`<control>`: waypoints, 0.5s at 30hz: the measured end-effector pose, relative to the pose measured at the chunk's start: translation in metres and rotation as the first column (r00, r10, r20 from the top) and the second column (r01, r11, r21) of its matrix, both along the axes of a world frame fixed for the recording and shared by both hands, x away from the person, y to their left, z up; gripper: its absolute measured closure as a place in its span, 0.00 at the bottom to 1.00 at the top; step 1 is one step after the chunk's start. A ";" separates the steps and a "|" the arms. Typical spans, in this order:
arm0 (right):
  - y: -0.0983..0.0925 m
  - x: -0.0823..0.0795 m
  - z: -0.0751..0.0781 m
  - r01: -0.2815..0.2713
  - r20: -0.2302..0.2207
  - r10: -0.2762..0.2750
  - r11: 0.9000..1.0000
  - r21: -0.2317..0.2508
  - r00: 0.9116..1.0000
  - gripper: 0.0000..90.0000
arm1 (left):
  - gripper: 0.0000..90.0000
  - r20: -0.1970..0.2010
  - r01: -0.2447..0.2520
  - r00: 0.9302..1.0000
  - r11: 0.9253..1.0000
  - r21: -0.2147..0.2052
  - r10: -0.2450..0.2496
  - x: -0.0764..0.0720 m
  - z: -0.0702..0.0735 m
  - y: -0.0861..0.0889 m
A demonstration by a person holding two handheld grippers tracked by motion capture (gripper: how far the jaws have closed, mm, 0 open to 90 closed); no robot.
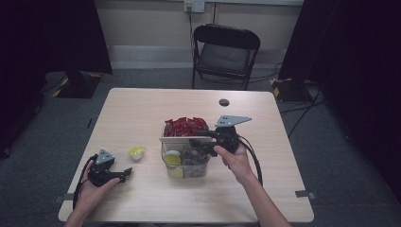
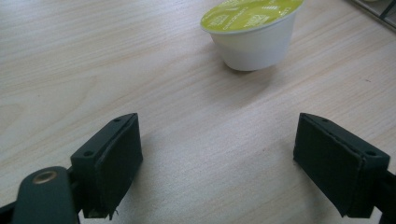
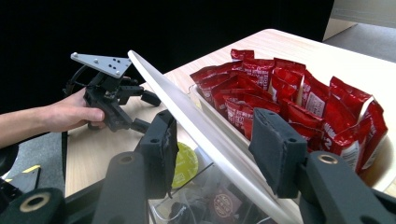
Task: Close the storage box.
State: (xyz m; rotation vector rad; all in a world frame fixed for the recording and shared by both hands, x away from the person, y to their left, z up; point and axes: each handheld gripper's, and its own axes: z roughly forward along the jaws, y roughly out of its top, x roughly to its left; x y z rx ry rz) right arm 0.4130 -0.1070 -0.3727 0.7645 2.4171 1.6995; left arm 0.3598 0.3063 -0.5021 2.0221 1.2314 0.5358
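My right gripper [image 3: 212, 149] was clamped on the thin wooden lid [image 3: 196, 121] of the clear box [image 1: 185, 158] in the middle of the table [image 1: 142, 101]. The lid looked light, stiff and smooth, so I thought gripping its edge was best. My left gripper [image 2: 217, 161] was apart, near a small pod [image 2: 252, 32].

A black metal folding chair [image 1: 226, 52] stands behind the light wood table [image 1: 142, 106], approx. at its middle. A small dark round hole [image 1: 224, 102] sits near the table's far edge. Black curtains [image 1: 52, 33] hang left & right. A wall socket [image 1: 194, 5] w/ cable is above the chair.
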 end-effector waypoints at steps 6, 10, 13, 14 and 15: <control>0.002 -0.004 -0.001 -0.015 -0.004 0.015 1.000 -0.003 1.000 0.56 | 0.16 0.003 -0.003 1.000 1.000 0.001 0.003 0.000 0.000 0.000; 0.004 -0.006 -0.003 -0.017 -0.006 0.017 1.000 -0.009 1.000 0.55 | 0.16 0.003 -0.004 1.000 1.000 0.001 0.004 0.000 0.000 0.000; 0.006 -0.009 -0.004 -0.023 -0.004 0.023 1.000 -0.019 1.000 0.55 | 0.16 0.003 -0.004 1.000 1.000 0.001 0.004 0.000 0.000 0.000; 0.007 -0.010 -0.004 -0.026 -0.004 0.026 0.999 -0.024 1.000 0.55 | 0.16 0.003 -0.004 1.000 1.000 -0.001 0.004 0.000 0.000 0.000; 0.008 -0.011 -0.005 -0.027 -0.003 0.027 0.999 -0.024 1.000 0.55 | 0.16 0.004 -0.003 1.000 1.000 0.002 0.003 0.000 0.000 0.000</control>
